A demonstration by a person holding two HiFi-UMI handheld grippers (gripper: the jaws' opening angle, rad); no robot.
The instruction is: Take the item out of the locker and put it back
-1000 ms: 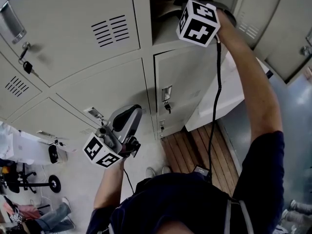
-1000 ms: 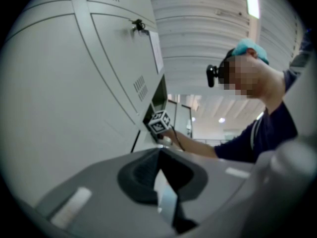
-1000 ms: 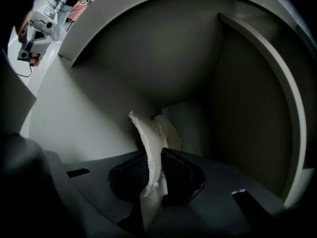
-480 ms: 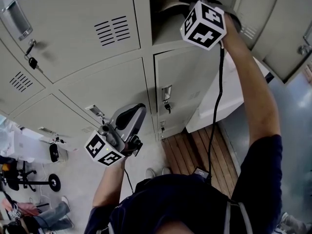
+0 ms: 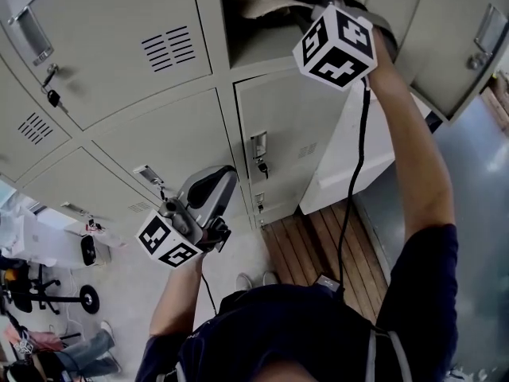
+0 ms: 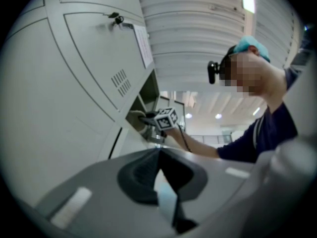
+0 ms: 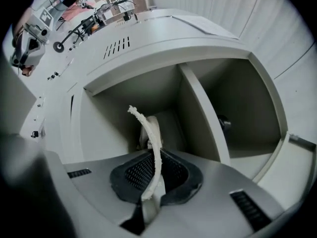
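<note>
- The right hand-held gripper [image 7: 154, 158] has just narrowed — its jaws now pinch the pale floppy item [image 7: 148, 128], still inside the open locker [image 7: 124, 100].
- With the grip made, pulling it out looks next.
- The left hand-held gripper [image 6: 159, 155] hangs low — jaws together, empty.

In the head view the jaws of the right claw [image 7: 150, 195] are hidden behind its marker cube [image 5: 336, 46], which also covers one end of the pale item [image 5: 266, 2]. The top edge cuts off the open locker [image 5: 258, 48]. The item's kind cannot be told.
</note>
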